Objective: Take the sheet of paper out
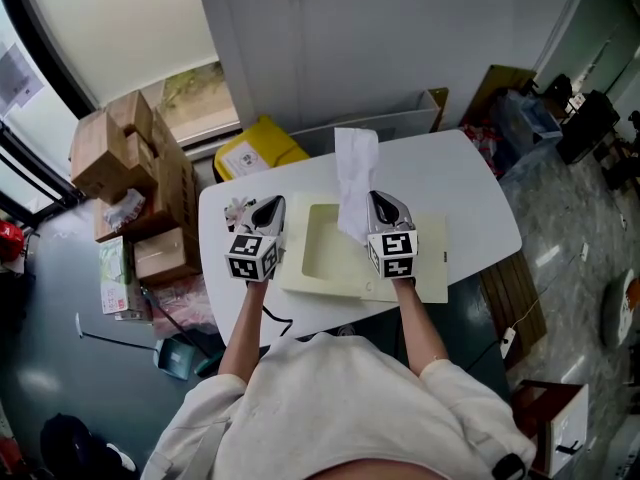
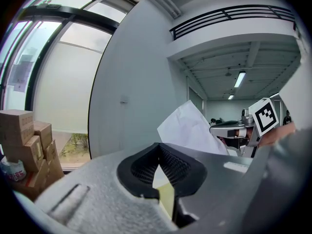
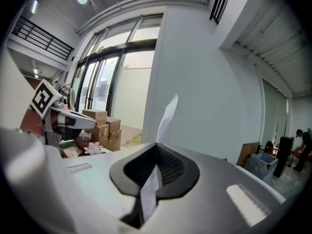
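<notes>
Roughly upright lengthwise: sheet of paper (image 1: 356, 173) in clenched right fingers (image 3: 171, 167), envelope (image 1: 425, 268) in left fingers (image 2: 140, 167)

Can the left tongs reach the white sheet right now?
Likely not yet: the left tongs look shut on the cream folder and must let go first. Otherwise the gap to the sheet, held upright by the right tongs, is free.

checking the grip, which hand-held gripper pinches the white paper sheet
The right hand-held gripper: the white paper sheet stands up from its shut jaws. The left hand-held gripper grips the pale yellow flat envelope.
</notes>
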### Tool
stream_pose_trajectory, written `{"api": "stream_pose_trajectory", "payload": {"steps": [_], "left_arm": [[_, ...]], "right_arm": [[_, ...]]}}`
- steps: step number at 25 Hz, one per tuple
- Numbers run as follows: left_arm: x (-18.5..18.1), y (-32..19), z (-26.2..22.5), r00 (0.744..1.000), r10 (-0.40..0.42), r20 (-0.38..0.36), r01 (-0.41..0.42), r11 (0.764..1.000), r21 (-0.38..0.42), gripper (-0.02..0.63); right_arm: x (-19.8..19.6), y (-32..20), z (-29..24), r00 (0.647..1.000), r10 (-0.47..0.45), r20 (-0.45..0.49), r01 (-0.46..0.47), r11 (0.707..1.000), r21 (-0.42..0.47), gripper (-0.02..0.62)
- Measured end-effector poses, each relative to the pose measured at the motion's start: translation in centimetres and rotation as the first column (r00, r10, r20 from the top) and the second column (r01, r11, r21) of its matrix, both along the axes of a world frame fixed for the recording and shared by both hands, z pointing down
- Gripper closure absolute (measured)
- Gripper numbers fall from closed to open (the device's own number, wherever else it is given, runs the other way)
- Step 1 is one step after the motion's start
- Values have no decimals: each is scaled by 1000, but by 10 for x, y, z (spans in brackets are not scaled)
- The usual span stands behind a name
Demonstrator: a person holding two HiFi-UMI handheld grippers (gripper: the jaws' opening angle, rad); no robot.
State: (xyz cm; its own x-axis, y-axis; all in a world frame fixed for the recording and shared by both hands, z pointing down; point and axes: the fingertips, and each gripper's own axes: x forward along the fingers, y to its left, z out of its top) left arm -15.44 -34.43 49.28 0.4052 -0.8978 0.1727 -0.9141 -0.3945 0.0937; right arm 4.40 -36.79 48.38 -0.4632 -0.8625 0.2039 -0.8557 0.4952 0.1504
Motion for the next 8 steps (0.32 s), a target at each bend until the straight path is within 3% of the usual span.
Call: {"api": "stream_pose_trajectory", "payload": {"steps": [8], "left_arm": [[1,-5,-1,1000,1,-1,-1,1000,3,600]], "right_arm": [[2,-3,5,1000,4,-1,-4,1000,-9,592]]}}
